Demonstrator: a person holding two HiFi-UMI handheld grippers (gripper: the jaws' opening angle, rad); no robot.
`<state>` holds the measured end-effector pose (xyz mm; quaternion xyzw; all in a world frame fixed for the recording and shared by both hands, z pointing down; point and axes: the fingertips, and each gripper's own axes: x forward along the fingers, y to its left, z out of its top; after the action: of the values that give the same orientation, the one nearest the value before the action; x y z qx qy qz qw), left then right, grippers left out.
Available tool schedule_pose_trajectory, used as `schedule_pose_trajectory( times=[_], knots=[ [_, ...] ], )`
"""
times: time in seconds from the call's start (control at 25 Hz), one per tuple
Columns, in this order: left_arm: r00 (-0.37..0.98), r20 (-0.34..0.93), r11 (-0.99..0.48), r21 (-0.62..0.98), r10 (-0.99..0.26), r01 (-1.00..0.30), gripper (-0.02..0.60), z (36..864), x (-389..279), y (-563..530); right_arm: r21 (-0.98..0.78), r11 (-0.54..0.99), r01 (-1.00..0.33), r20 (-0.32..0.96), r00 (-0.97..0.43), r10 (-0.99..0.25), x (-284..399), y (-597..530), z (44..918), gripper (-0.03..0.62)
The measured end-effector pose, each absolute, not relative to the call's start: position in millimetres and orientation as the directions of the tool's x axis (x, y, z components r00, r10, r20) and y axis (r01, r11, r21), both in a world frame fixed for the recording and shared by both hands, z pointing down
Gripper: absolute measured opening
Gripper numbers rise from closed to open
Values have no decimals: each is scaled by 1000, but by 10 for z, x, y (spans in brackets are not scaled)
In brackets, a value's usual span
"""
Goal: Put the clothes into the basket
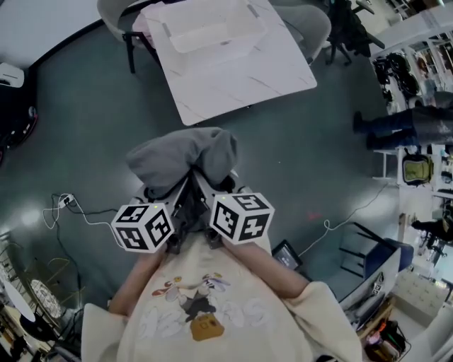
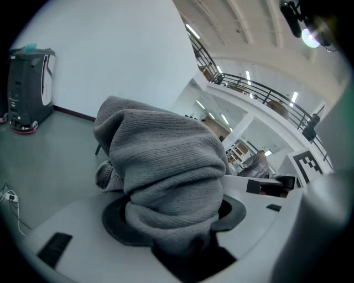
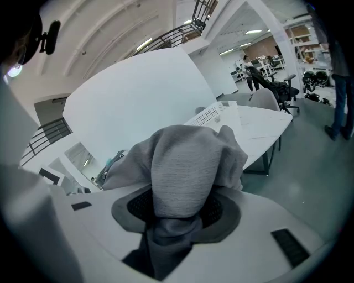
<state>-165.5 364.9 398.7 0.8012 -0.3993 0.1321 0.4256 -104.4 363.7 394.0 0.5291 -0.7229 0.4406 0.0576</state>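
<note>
A grey knitted garment [image 1: 185, 157] hangs bunched in the air in front of me, held from both sides. My left gripper [image 1: 181, 200] is shut on its left part, and the cloth [image 2: 166, 166] fills the jaws of that gripper [image 2: 178, 224] in the left gripper view. My right gripper [image 1: 208, 198] is shut on the right part; a fold of the garment [image 3: 185, 166] drapes over and between its jaws [image 3: 176, 215]. A translucent white basket [image 1: 256, 22] stands on the white table [image 1: 241, 81] ahead of me, its perforated wall [image 3: 213, 115] showing beyond the garment.
Chairs [image 1: 117, 18] stand around the table's far side. A white cable [image 1: 64, 205] lies on the grey floor at left, another cable [image 1: 340, 219] at right. A person [image 1: 403, 121] stands by shelves at far right. A dark machine [image 2: 27, 88] stands by the wall.
</note>
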Motion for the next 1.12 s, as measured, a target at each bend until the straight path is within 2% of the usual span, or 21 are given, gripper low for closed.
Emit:
schedule_pose_trajectory(
  times=[0.24,0.56,0.84,1.12],
  knots=[
    [622,544,-306,562,-563,-768,253,3930,-1277,2906,-583,98,-807,520,-463,-717,-663,2874,3886,163],
    [621,565,-306,556,-543,-773,253,3850,-422,1834,-610,96,-787,515,-486,-706,188,1802,3822,163],
    [575,600,-238,548,-556,-802,253,3857,166,1150,-643,121,-756,518,-546,-658,774,1080,3846,163],
    [526,621,-185,529,-581,-828,253,3888,271,749,-668,158,-727,506,-600,-620,873,643,3890,163]
  ],
)
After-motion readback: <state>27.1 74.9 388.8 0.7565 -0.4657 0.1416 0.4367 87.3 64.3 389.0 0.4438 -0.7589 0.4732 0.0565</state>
